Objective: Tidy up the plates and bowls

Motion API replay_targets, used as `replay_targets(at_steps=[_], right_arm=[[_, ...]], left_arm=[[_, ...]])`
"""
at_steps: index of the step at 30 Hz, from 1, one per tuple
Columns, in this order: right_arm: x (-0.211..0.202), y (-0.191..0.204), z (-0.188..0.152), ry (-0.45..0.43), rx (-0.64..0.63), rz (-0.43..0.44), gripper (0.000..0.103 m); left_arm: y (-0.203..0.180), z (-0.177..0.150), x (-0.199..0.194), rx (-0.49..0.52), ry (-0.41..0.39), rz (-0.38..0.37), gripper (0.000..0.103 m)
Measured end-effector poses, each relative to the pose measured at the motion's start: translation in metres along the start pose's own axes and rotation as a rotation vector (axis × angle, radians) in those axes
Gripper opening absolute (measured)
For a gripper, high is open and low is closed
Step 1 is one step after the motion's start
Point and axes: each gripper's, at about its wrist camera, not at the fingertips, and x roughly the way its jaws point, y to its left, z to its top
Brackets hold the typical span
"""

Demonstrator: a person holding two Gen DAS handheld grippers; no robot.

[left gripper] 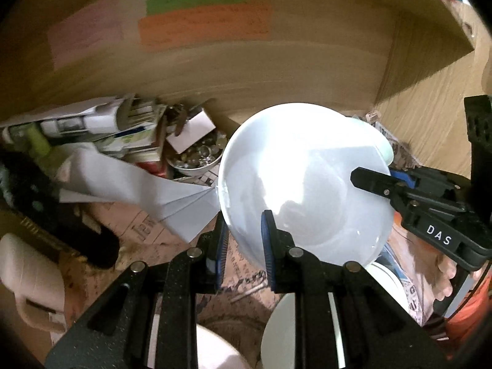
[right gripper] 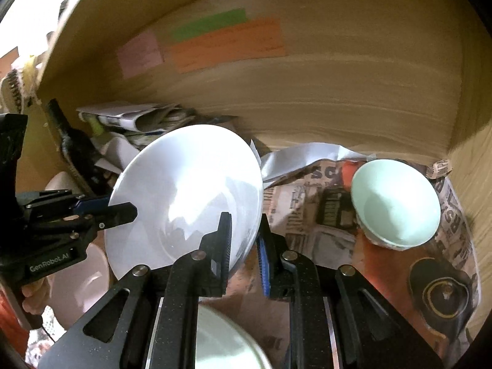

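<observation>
A white deep plate [left gripper: 301, 184] hangs tilted in the air inside a wooden cupboard, held from two sides. My left gripper [left gripper: 244, 224] is shut on its near rim, one finger inside the plate and one outside. My right gripper [right gripper: 244, 221] is shut on the opposite rim of the same plate [right gripper: 184, 190]. Each gripper shows in the other's view: the right gripper [left gripper: 359, 180] at the plate's right edge, the left gripper [right gripper: 127, 210] at its left edge. A mint-green bowl [right gripper: 396, 203] stands on the newspaper to the right. More pale plates [right gripper: 227, 344] lie below my fingers.
Newspaper [right gripper: 307, 215] lines the cupboard floor. At the back left lie folded papers [left gripper: 129, 181], boxes and a small bowl of coins [left gripper: 200, 156]. Coloured notes [left gripper: 203, 24] stick to the back wall. A side wall [left gripper: 424, 92] closes the right. A pink plate [right gripper: 77, 276] lies low left.
</observation>
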Motion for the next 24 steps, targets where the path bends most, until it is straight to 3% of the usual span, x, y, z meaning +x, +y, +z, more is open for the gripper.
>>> replay_targets(at_steps=[24], right_arm=[[-0.025, 0.094, -0.039, -0.02, -0.102, 0.099, 0.016]], left_arm=[[0.043, -0.085, -0.084, -0.139, -0.13, 0.056, 0.021]])
